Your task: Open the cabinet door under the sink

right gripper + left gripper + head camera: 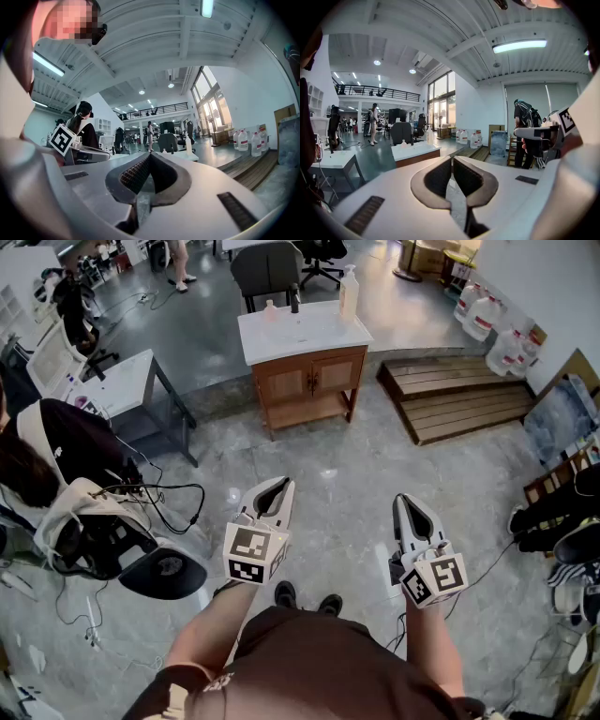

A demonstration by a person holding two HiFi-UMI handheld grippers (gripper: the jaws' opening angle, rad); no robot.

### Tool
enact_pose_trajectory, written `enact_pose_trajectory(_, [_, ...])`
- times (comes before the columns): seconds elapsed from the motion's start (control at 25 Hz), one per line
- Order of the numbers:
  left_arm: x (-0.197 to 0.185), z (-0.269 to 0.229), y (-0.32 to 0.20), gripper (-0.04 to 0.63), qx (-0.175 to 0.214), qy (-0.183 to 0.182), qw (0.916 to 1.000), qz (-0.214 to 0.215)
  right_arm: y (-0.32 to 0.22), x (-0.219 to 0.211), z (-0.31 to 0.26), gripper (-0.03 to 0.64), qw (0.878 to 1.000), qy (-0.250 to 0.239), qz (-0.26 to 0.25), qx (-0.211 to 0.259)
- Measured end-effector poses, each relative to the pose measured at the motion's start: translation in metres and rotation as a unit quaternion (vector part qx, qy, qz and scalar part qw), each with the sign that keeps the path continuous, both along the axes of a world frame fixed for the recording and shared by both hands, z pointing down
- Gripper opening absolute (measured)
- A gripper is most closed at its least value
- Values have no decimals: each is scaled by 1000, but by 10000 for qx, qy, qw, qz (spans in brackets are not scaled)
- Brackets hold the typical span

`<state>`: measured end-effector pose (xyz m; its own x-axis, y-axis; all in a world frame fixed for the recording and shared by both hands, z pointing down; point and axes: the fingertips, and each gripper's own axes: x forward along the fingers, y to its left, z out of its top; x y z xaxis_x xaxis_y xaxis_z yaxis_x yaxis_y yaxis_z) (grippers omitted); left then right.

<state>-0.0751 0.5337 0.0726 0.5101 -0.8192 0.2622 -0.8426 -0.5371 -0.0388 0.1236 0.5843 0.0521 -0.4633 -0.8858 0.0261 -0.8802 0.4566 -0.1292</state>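
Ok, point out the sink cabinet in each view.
Head view: cabinet at top centre.
Left gripper view: cabinet left of centre, at mid-height.
Right gripper view: just right of centre; only its white top shows.
Shared landmark: the tall bottle standing on it.

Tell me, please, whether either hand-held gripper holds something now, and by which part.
Nothing is held. The left hand-held gripper and the right hand-held gripper are both shut and empty, and the sink cabinet stands well ahead of them, untouched.
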Motion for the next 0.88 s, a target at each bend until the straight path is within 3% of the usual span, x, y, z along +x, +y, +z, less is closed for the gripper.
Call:
enact_pose_trajectory(0.28, [5, 3, 16, 29, -50, 64, 9999, -97, 19, 2, -4, 9, 9998, 146, -81, 89])
enact_pose_trajectory(0.56, [16, -9, 18, 29, 110, 71, 9997, -220, 31, 20, -2, 11, 9992, -175, -350, 43])
enact_pose_trajectory(0.88, [22, 15, -14, 29, -152, 142, 9993, -325, -8, 23, 9, 12, 9982, -180, -550, -172])
